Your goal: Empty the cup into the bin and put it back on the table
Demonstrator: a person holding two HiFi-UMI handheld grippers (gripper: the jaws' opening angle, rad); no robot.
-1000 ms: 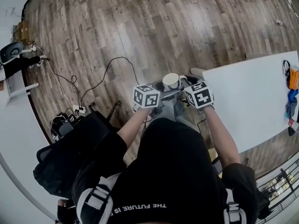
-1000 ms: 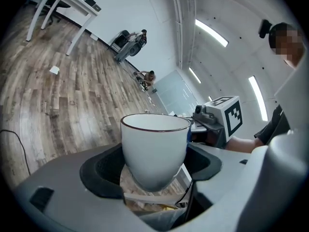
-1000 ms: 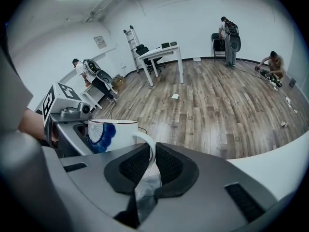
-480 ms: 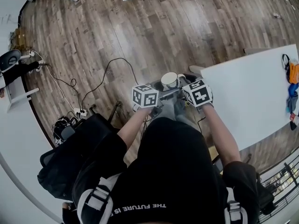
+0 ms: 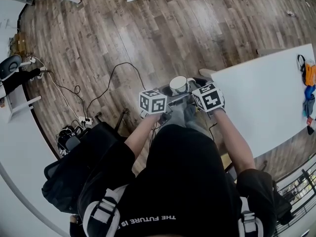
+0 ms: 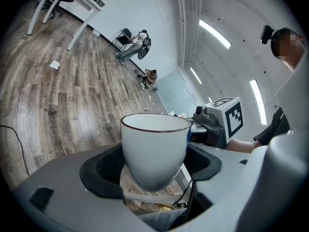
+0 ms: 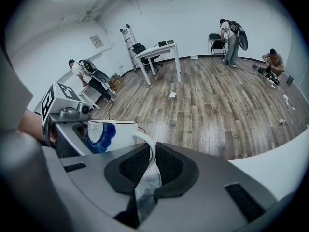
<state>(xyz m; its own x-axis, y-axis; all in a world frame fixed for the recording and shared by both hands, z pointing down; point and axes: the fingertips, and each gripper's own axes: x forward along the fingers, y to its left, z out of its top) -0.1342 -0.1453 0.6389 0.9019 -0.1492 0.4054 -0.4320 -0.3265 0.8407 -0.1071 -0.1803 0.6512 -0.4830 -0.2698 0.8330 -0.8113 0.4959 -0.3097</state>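
Transport step: my left gripper [image 6: 153,164] clamps the cup [image 6: 154,151], my right gripper [image 7: 149,167] pinches its handle [image 7: 147,146], just left of the table [image 5: 259,102]. Next: locate the bin, unseen.

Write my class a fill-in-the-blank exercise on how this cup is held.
The right gripper clamps the white ceramic cup by its ____.
The left gripper holds the same cup by its rounded ____.
The cup is held ____, mouth upward.
The white table lies on the person's ____ side.
Missing words: handle; body; upright; right.

Black lettered T-shirt [image 5: 182,181]; grey left gripper [image 6: 153,170], right gripper [image 7: 150,162]
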